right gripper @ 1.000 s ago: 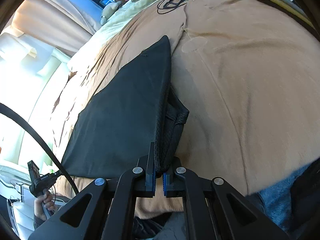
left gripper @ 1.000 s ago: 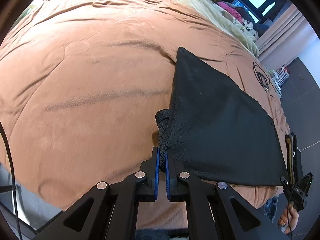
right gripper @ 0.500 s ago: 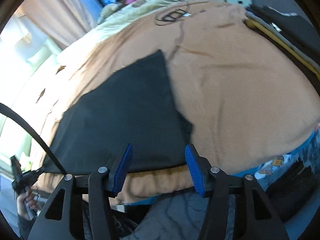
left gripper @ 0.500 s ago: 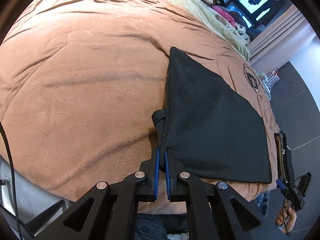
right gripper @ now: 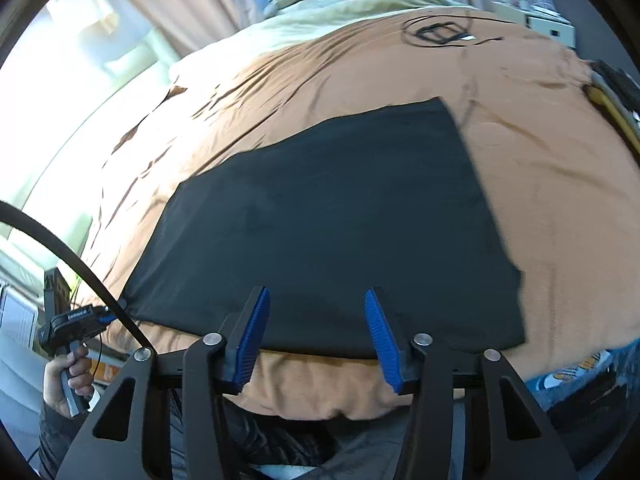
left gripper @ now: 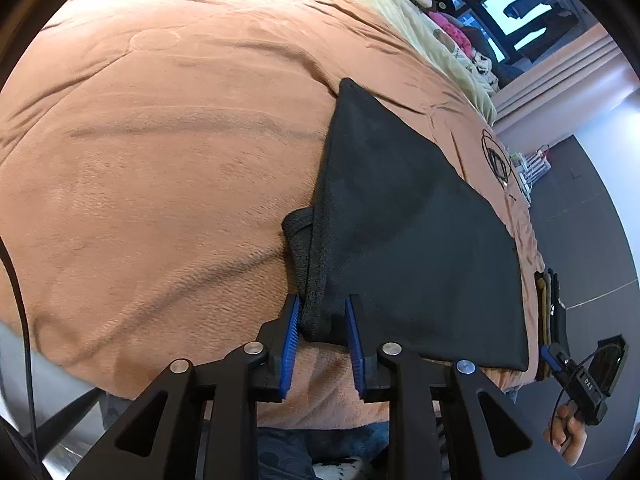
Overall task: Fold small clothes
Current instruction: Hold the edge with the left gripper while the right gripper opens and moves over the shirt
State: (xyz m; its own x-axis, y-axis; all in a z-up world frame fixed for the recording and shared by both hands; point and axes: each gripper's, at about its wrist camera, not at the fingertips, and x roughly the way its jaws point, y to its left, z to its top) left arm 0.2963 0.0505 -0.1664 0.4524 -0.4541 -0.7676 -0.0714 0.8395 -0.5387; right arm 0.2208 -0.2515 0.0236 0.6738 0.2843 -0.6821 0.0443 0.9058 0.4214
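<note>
A black garment point(left gripper: 404, 248) lies folded flat on the orange-brown blanket point(left gripper: 168, 152). In the left wrist view my left gripper point(left gripper: 320, 312) is open, its blue pads on either side of the garment's near left corner, where a ribbed hem point(left gripper: 304, 248) bunches up. In the right wrist view the garment point(right gripper: 340, 220) spreads wide, and my right gripper point(right gripper: 316, 320) is open and empty above its near edge. The right gripper also shows at the left wrist view's lower right point(left gripper: 580, 376).
The blanket point(right gripper: 520, 80) covers a bed with a drawn black emblem point(right gripper: 436, 34). A stack of folded clothes point(left gripper: 550, 312) lies at the bed's right edge. Pale bedding and soft toys point(left gripper: 452, 36) lie at the far end. Curtains point(right gripper: 180, 8) hang beyond.
Both grippers have let go of the garment: the right opened and pulled back first, then the left opened. The garment now rests flat on the blanket.
</note>
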